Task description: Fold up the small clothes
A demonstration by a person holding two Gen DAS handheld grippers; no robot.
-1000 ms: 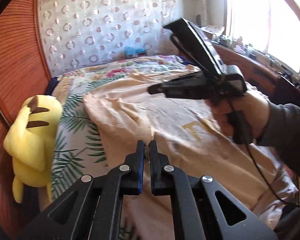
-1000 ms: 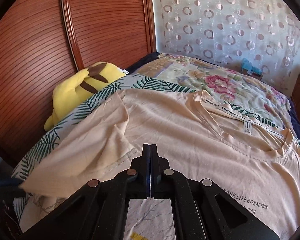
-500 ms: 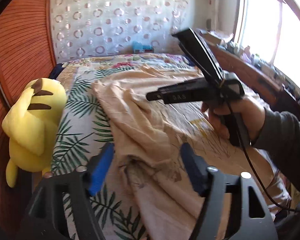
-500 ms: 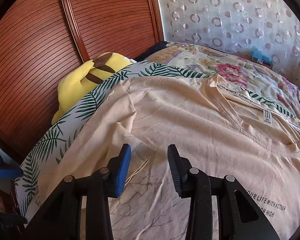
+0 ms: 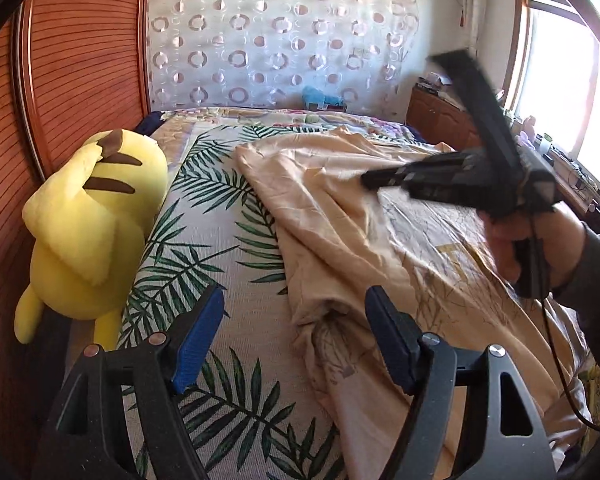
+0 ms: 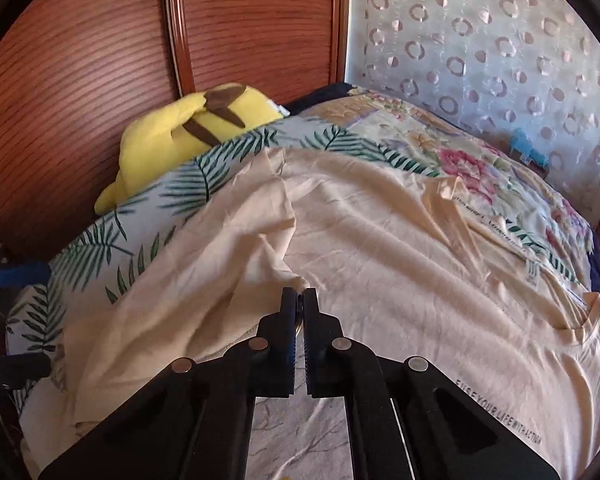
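Garment: a peach T-shirt lies spread over the bed, its neckline with printed tape far right of the right gripper and a line of dark lettering low on the right in that gripper's view.

Right gripper: clenched, its jaws having just been closing; the tips pinch a small peak of the T-shirt fabric where the sleeve seam meets the body, and creases fan away from the pinch.

Left gripper: released, jaws spread wide and nothing pressed by the blue pads; the bunched edge of the T-shirt lies between and just ahead of the fingers, nearer the right-hand one.

Right hand: wrapped round the handle of the right gripper, seen blurred ahead and to the right of the left gripper, with a dark sleeve and a thin cable hanging below.

Bed cover: pale cloth with green palm leaves under and left of the left gripper; floral print beyond the T-shirt.

Plush toy: yellow with brown stripes, well to the left of both grippers, against the ribbed wooden headboard.

Background: curtain with ring pattern ahead; bright window at far right.
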